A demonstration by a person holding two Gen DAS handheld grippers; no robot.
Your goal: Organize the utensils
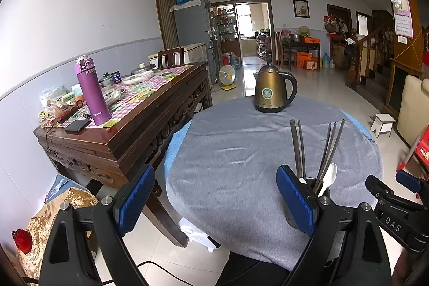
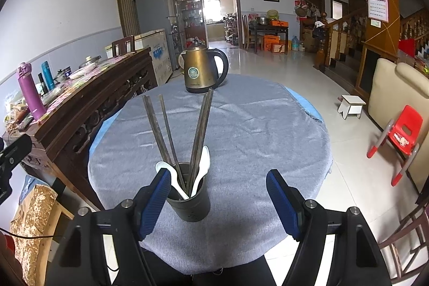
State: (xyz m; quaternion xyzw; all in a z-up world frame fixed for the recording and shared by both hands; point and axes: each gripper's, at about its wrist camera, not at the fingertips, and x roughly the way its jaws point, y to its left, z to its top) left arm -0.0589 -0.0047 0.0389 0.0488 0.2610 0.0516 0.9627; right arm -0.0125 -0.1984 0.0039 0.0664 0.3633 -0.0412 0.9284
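Observation:
A dark cylindrical utensil holder (image 2: 190, 205) stands on the grey-clothed round table (image 2: 254, 130), near its front edge. It holds several dark chopsticks (image 2: 161, 136) fanned out and two white spoons (image 2: 202, 165). My right gripper (image 2: 218, 200) is open and empty, the holder just inside its left finger. My left gripper (image 1: 214, 200) is open and empty; the holder (image 1: 311, 186) shows partly hidden behind its right finger, with chopsticks (image 1: 299, 149) and a spoon (image 1: 329, 178) sticking up. The right gripper's body shows at the far right of the left wrist view (image 1: 396, 211).
A bronze electric kettle (image 2: 201, 69) stands at the table's far side. A long wooden sideboard (image 1: 128, 119) with a purple flask (image 1: 92, 90), dishes and clutter is on the left. A white stool (image 2: 351, 106), a red child's chair (image 2: 402, 136) and a sofa are on the right.

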